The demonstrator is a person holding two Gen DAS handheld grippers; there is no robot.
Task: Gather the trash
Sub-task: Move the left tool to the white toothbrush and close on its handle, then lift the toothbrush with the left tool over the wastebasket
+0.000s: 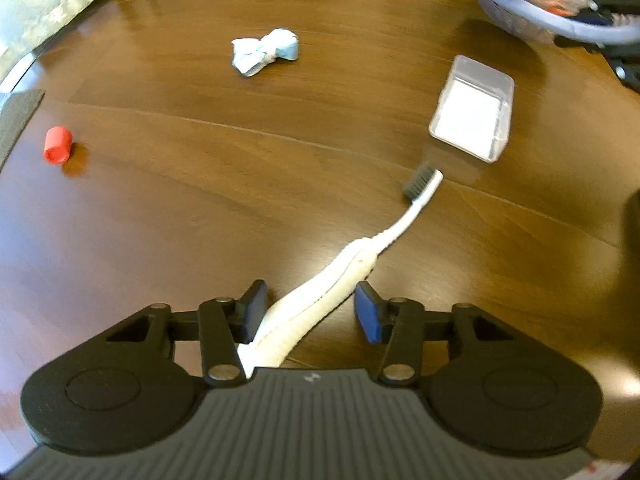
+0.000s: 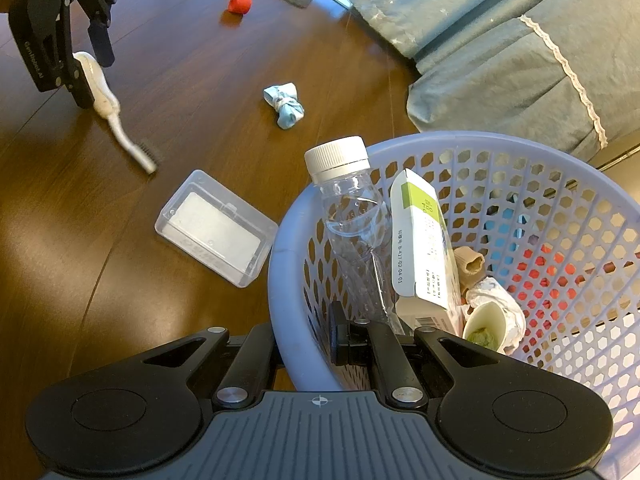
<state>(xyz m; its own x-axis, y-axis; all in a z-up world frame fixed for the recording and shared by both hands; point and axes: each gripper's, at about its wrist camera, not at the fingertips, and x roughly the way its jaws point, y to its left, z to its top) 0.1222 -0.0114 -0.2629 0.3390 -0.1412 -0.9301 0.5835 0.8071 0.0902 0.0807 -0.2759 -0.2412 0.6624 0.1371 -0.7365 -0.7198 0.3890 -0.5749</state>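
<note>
Left wrist view gives me the toothbrush (image 1: 352, 264) lying on the wooden floor (image 1: 200, 208), its white handle running between the jaws of my left gripper (image 1: 310, 308), dark bristles pointing away toward the upper right. One pad sits against the handle on the left; the other pad stands clear of it, so the jaws are apart and not clamped. Beyond the bristles lies a clear plastic box (image 1: 472, 110), farther off a crumpled blue-and-white wrapper (image 1: 264, 52), and at far left a red cap (image 1: 58, 145). Only a slice of the basket (image 1: 560, 24) shows at the top right corner.

Right wrist view tells me what that one cannot: the lavender basket (image 2: 280, 272) is gripped at its near rim by my right gripper (image 2: 308, 344), jaws together on the wall, one finger outside and one inside. Inside it I see a clear bottle (image 2: 352, 216) with a white cap, a white-and-green carton (image 2: 424, 240), a paper cup (image 2: 486, 326) and crumpled paper. From here the left gripper (image 2: 94, 80) appears at upper left, standing over the toothbrush (image 2: 116, 120), with the box (image 2: 216, 228), wrapper (image 2: 284, 104) and red cap (image 2: 240, 3) spread across the floor (image 2: 120, 280), and a blue-green bed cover (image 2: 500, 52) behind.
</note>
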